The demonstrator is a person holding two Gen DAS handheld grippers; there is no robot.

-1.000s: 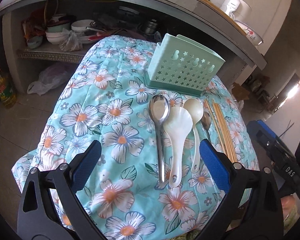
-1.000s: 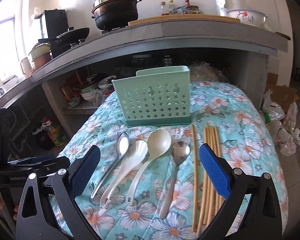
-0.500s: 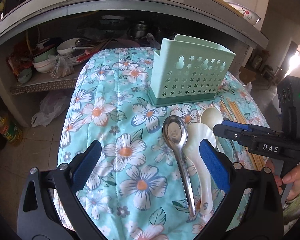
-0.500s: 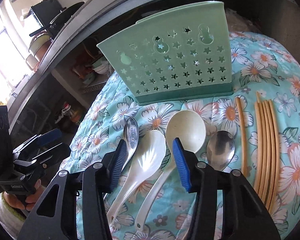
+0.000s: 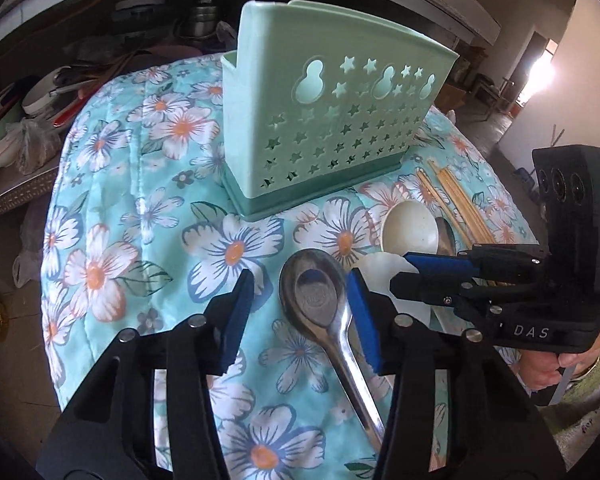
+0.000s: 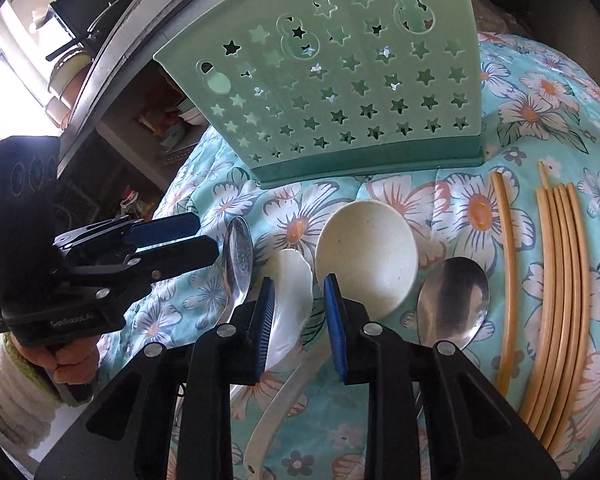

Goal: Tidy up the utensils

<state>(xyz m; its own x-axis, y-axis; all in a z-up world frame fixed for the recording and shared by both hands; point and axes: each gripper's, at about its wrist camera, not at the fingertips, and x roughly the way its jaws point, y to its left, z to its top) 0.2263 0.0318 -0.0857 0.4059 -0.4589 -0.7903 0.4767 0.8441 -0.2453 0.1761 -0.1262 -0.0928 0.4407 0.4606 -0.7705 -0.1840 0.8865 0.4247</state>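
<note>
**Two grabs, crowded spoons**

Our left hand-held gripper (image 5: 300, 312) is closing around the steel spoon (image 5: 314, 300); our right hand-held gripper (image 6: 298, 320) is closing over the white spoon (image 6: 290, 280). Neither pinches yet. Spoons lie touching mid-bench before the green holder (image 5: 324, 120); neighbours may get dragged.

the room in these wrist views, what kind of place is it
Most likely a home kitchen: a concrete counter with bowls and pots stored beneath, and a green utensil holder on a floral cloth.

My left gripper (image 5: 300, 312) and right gripper (image 6: 298, 320) are black, with blue pads and silver screws. One body reads "DAS". My left sleeve (image 6: 8, 392) is fuzzy white with a green cuff.
</note>
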